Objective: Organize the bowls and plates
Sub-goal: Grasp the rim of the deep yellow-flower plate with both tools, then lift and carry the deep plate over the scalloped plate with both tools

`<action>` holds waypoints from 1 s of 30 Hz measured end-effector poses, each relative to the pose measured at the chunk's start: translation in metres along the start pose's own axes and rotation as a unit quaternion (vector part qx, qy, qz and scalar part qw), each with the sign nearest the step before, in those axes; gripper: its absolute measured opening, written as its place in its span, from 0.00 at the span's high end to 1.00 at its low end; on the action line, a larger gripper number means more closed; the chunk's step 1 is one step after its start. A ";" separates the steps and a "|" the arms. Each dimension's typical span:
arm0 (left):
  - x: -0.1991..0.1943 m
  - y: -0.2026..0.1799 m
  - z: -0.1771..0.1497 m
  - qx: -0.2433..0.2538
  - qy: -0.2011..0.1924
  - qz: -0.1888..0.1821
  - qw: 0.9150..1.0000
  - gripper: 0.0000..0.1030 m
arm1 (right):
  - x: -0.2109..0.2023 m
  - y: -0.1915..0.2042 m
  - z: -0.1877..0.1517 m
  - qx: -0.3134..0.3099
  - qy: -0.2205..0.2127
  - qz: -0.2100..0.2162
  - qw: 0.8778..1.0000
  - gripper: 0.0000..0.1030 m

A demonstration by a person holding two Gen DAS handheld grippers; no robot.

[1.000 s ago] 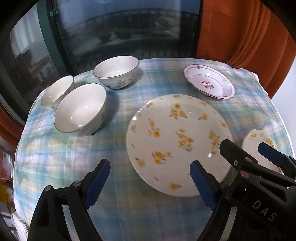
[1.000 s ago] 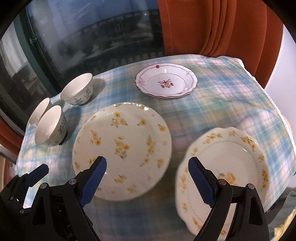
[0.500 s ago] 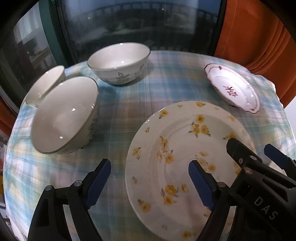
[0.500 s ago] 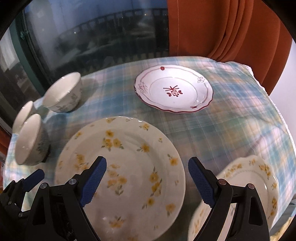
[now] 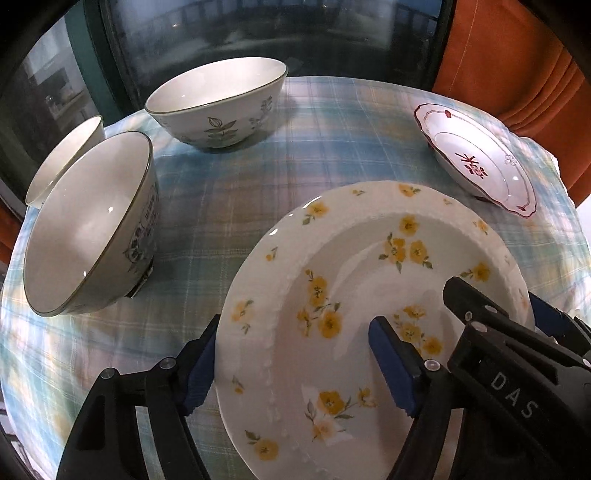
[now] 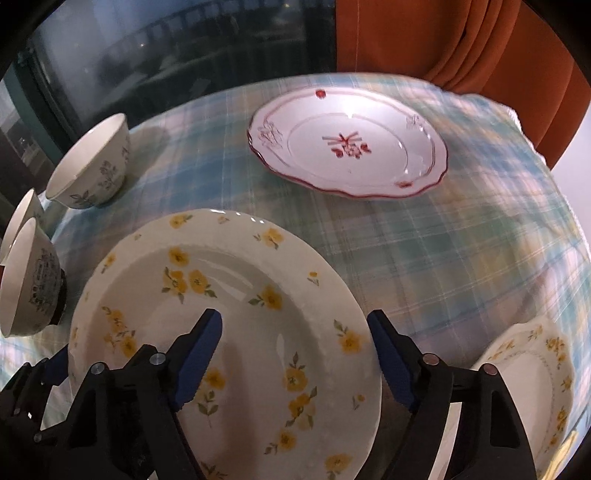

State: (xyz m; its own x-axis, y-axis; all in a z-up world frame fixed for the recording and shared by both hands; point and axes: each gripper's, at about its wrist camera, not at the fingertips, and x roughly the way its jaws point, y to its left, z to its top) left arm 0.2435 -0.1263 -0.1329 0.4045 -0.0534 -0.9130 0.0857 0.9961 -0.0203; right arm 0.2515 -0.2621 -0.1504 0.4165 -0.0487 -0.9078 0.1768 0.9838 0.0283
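Note:
A large white plate with yellow flowers [image 5: 369, 295] [image 6: 229, 317] lies on the checked tablecloth. My left gripper [image 5: 295, 365] straddles its left rim, one finger outside the rim and the other over the plate's well. My right gripper [image 6: 295, 360] straddles the right rim the same way. Both sets of jaws are closing, with the rim between them and no pad visibly pressing on it. Three white bowls with leaf prints [image 5: 221, 107] [image 5: 92, 225] [image 5: 62, 162] stand at the left. A red-patterned plate [image 6: 347, 144] sits at the back right. A second yellow-flowered plate [image 6: 528, 387] lies at the near right.
The round table's cloth [image 6: 424, 258] falls away at the edges on all sides. A dark window [image 5: 258, 33] stands behind the table and an orange curtain [image 6: 461, 40] hangs at the back right.
Both grippers have come down and forward onto the large flowered plate. Their jaws have narrowed and now straddle its rims.

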 end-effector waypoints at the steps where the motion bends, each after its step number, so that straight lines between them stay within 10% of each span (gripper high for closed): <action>1: 0.000 0.000 0.000 0.002 0.000 0.000 1.000 0.23 | 0.000 0.001 0.000 -0.001 0.000 -0.001 1.000 0.21; 30: -0.039 0.068 -0.077 -0.019 0.058 -0.008 0.998 0.34 | -0.046 0.038 -0.092 -0.009 0.078 0.053 0.996 0.31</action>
State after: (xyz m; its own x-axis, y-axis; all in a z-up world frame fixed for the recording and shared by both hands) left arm 0.1637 -0.0506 -0.1301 0.2946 -0.0630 -0.9535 0.0550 0.9973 -0.0489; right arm 0.1568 -0.2068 -0.1458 0.2886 0.0820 -0.9539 0.1226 0.9850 0.1217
